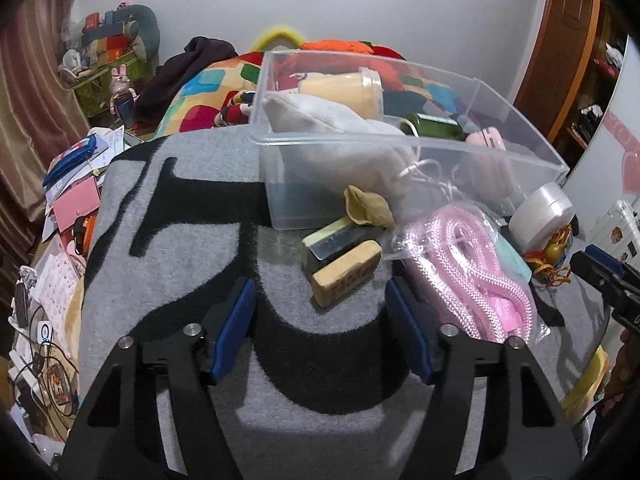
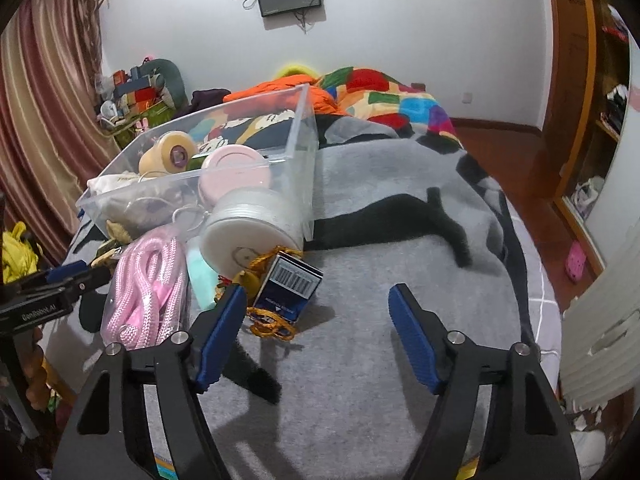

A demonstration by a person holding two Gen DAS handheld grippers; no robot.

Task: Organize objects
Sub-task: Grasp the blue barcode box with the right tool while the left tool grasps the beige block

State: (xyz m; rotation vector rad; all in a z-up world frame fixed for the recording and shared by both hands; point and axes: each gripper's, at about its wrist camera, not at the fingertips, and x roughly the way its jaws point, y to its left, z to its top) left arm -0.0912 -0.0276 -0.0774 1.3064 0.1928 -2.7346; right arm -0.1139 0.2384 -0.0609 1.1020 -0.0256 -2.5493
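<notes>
Grey-and-black blanket (image 1: 192, 240) covers a bed, with a clear plastic bin (image 1: 400, 145) partly filled. Loose items lie before it. Left gripper (image 1: 320, 332) is wide open and empty, facing a tan block (image 1: 346, 278); right gripper (image 2: 316, 332), also spread and empty, sits near a blue box (image 2: 288, 288). Straddle the block squarely before closing.

A home bedroom: bed with patchwork quilt (image 2: 404, 108), curtains (image 2: 36, 128), wardrobe (image 2: 576, 92).
</notes>
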